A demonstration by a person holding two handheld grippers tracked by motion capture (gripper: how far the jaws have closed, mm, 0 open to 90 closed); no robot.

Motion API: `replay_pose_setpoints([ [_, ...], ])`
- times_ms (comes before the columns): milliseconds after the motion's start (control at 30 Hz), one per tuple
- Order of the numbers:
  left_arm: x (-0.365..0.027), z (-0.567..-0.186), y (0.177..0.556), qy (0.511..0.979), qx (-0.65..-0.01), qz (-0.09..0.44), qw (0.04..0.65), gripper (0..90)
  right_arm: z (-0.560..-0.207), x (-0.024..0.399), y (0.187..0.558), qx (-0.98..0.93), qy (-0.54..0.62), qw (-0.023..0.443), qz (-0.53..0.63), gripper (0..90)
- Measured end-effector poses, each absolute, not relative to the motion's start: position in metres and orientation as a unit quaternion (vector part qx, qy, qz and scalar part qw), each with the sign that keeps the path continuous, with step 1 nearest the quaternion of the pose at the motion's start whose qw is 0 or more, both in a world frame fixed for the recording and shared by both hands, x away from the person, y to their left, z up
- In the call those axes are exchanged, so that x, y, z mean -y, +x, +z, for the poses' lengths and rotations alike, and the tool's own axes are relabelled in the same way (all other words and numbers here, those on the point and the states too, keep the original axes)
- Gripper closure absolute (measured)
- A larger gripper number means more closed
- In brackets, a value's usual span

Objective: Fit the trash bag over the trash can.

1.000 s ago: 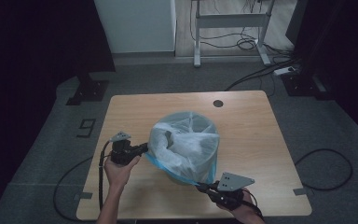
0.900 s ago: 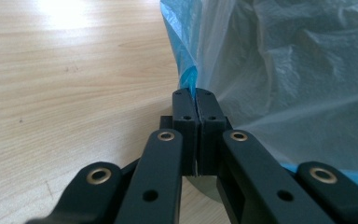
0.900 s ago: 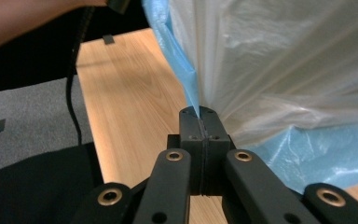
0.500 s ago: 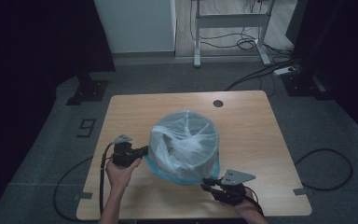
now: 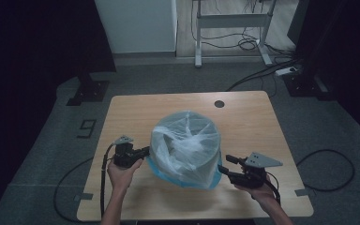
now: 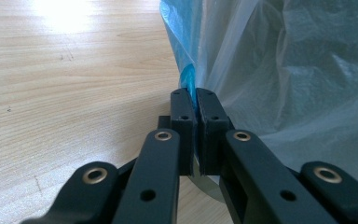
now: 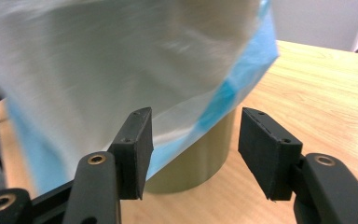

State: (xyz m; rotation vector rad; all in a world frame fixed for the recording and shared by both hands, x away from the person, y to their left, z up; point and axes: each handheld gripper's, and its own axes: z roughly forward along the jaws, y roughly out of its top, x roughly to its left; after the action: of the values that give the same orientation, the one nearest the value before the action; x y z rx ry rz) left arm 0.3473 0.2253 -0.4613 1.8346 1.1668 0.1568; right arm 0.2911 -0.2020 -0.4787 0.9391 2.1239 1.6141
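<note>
A translucent plastic bag [image 5: 186,145] with a blue hem covers a round bin in the middle of the wooden table [image 5: 243,117]. My left gripper [image 5: 145,151] is at the bag's left side, shut on the blue hem [image 6: 189,77], which is pinched between its pads. My right gripper [image 5: 225,165] is at the bag's lower right. Its jaws have just been opening and now stand apart [image 7: 193,135] with nothing pressed between the pads. The hem [image 7: 223,93] hangs loose just beyond them, over the olive-coloured bin wall [image 7: 200,154].
A round cable hole [image 5: 219,103] lies near the table's far edge. Behind the table stands a desk frame [image 5: 229,21] with cables on the floor. A "9" marker [image 5: 87,126] is on the floor at the left. Each gripper trails a cable off the near edge.
The right gripper opened and let go of the bag's edge, then drew back to the right. The stretched bag settled back around the bin. The left gripper kept its grip and place.
</note>
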Motion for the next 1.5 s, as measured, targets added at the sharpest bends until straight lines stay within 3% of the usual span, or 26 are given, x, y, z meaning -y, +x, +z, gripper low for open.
replay_pose_setpoints([
  [100,-0.226,-0.461,0.348,0.746,-0.475,0.064,0.463,86.3,-0.478,0.199,0.303,-0.739,0.34,0.153,0.561,46.6],
  [167,-0.226,-0.462,0.348,0.744,-0.476,0.064,0.464,86.3,-0.478,0.196,0.309,-0.743,0.345,0.15,0.553,53.4],
  [233,-0.225,-0.462,0.348,0.744,-0.476,0.065,0.465,86.3,-0.478,0.191,0.315,-0.745,0.36,0.145,0.542,63.8],
  [333,-0.224,-0.462,0.347,0.743,-0.475,0.072,0.467,86.6,-0.479,0.188,0.324,-0.741,0.391,0.134,0.529,88.1],
  [467,-0.224,-0.462,0.348,0.742,-0.478,0.074,0.464,87.0,-0.481,0.186,0.329,-0.726,0.428,0.151,0.516,89.2],
  [900,-0.218,-0.467,0.35,0.764,-0.478,0.059,0.43,86.5,-0.516,0.17,0.341,-0.757,0.455,0.114,0.456,88.8],
  [1000,-0.217,-0.467,0.35,0.767,-0.476,0.06,0.426,85.7,-0.516,0.171,0.342,-0.754,0.455,0.111,0.461,85.6],
  [1133,-0.218,-0.465,0.348,0.762,-0.476,0.071,0.435,79.6,-0.514,0.176,0.338,-0.739,0.453,0.123,0.483,70.3],
  [1200,-0.221,-0.463,0.346,0.752,-0.481,0.084,0.441,71.0,-0.51,0.179,0.334,-0.727,0.454,0.138,0.496,58.1],
  [1333,-0.232,-0.454,0.34,0.731,-0.49,0.107,0.462,54.2,-0.5,0.188,0.326,-0.706,0.451,0.168,0.519,46.2],
  [1500,-0.243,-0.445,0.333,0.722,-0.486,0.123,0.477,45.3,-0.49,0.2,0.317,-0.69,0.443,0.191,0.539,39.9],
])
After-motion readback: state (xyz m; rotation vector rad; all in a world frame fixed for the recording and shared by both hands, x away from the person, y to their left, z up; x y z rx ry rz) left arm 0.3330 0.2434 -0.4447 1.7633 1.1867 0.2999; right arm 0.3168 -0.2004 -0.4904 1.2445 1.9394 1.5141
